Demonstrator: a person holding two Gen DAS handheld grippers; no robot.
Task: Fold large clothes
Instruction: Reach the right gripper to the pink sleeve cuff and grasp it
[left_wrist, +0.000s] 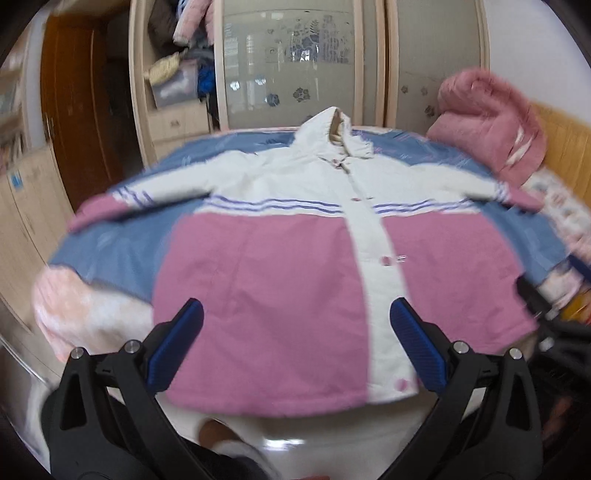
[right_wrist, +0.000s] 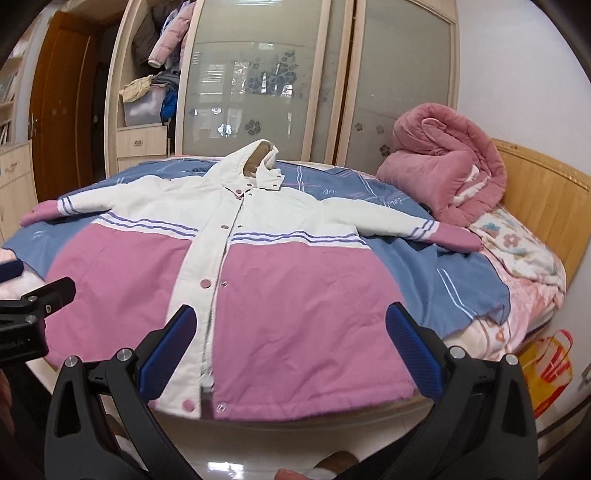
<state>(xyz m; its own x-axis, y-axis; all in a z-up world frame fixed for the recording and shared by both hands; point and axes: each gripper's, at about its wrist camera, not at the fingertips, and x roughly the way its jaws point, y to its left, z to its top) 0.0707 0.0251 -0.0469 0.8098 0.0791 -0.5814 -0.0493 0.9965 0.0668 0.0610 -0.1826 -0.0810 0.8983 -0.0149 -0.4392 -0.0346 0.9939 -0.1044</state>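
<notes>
Two open, empty grippers, left gripper (left_wrist: 295, 341) and right gripper (right_wrist: 288, 345), hover at the hem of a pink-and-white jacket (right_wrist: 236, 266) spread flat on the bed (right_wrist: 461, 273) (sleeves outstretched). The padded fabric could likely slip or bunch if pinched shallowly.

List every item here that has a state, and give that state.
jacket: spread flat, front up, snapped shut, sleeves out
hood: lying at top, lining showing
pink quilt: bundled up on the bed
wardrobe: left section open
left gripper: open, empty
right gripper: open, empty
</notes>
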